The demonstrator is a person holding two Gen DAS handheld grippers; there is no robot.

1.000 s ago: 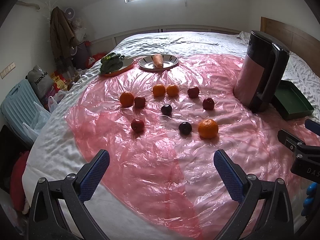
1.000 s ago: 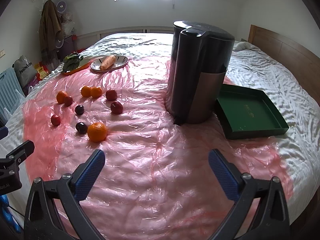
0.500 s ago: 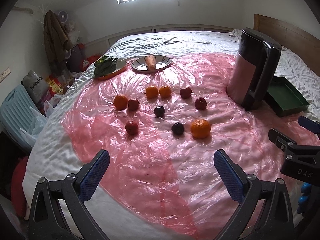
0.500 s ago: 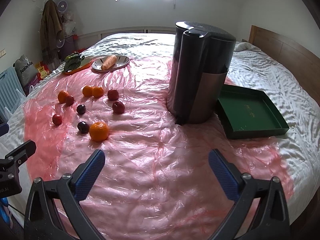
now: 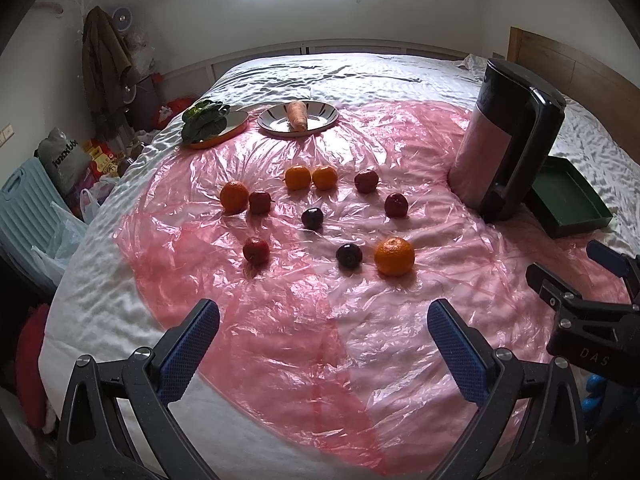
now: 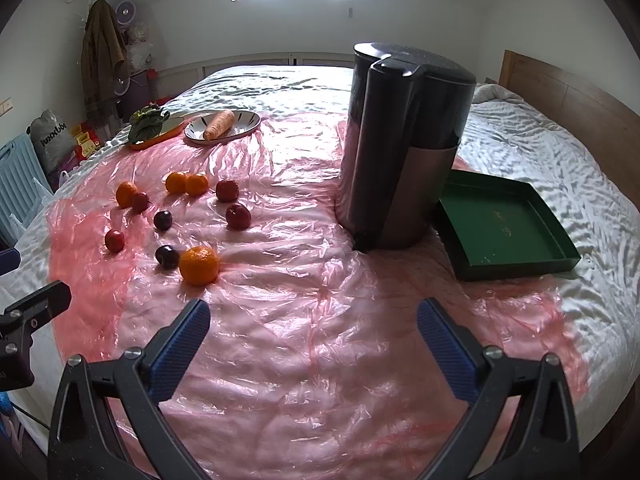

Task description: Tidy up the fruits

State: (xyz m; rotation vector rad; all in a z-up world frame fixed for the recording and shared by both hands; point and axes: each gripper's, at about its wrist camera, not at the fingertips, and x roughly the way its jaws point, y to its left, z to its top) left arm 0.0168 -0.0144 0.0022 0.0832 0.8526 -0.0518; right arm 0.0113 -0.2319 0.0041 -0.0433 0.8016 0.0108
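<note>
A tall dark cylindrical appliance with a black handle [image 6: 404,148] stands upright on a crinkled pink plastic sheet [image 6: 320,320] spread over a white-covered bed [image 5: 320,76], and serves here as the landmark. Just beside its right base lies a shallow dark green rectangular tray [image 6: 504,228], holding nothing.

The fruit lies scattered on the sheet to the left of the appliance, all of it loose and none gripped. Nearest the appliance are two small red apples [image 5: 397,205], one behind the other. Further left sit two oranges touching side by side [image 5: 311,178], then another orange [image 5: 234,197] with a red apple [image 5: 260,202] touching it. In front of these rest a dark purple plum [image 5: 312,218], a lone red apple [image 5: 256,251], and a second dark plum [image 5: 349,255] just beside the largest orange [image 5: 394,256].

Behind the fruit, well left of the appliance, a white patterned plate [image 5: 320,118] carries a pale orange carrot [image 5: 297,116], and beside it an orange-rimmed dish [image 5: 236,128] bears dark leafy greens [image 5: 204,120].

The left gripper [image 5: 323,318], with blue-padded fingers spread wide, hovers over the sheet's near edge with nothing between them. The right gripper [image 6: 313,320] is likewise spread wide and holds nothing, in front of the appliance.
</note>
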